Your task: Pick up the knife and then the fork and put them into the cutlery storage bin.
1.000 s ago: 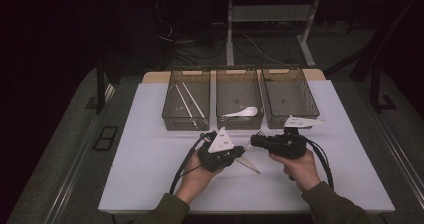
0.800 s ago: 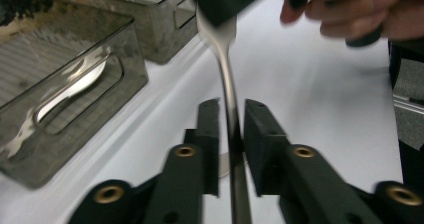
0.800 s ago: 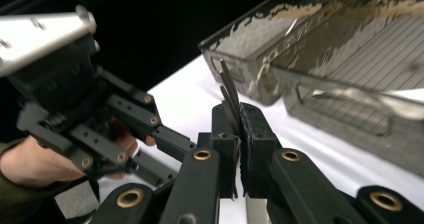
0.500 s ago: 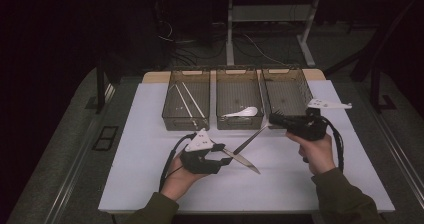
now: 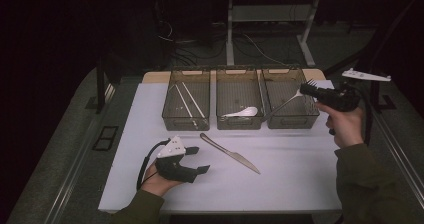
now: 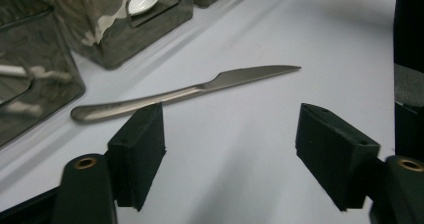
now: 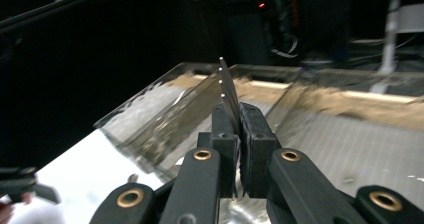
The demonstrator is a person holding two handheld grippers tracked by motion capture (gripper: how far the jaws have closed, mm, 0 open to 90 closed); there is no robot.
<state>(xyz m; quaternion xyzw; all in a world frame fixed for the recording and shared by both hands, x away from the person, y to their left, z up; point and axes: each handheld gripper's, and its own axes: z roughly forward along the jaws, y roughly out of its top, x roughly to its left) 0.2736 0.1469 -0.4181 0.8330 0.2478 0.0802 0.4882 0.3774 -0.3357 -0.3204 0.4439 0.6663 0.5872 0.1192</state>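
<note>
pinching a fork (image 5: 289, 100) in the right hand-held gripper (image 5: 314, 90), above the tray (image 5: 291, 119).

High view above the table's near side, facing forward and down, left gripper view low and close over the knife (image 6: 185, 90) (shared with high view), right gripper view raised, facing the bins (image 7: 165, 114)

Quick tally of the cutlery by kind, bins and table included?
Forks: 1, in the right gripper, fork
Knives: 1, knife on the table
Spoons: 1, white spoon, middle bin
Chopsticks: 2, chopsticks, left bin
Total: 5
</note>
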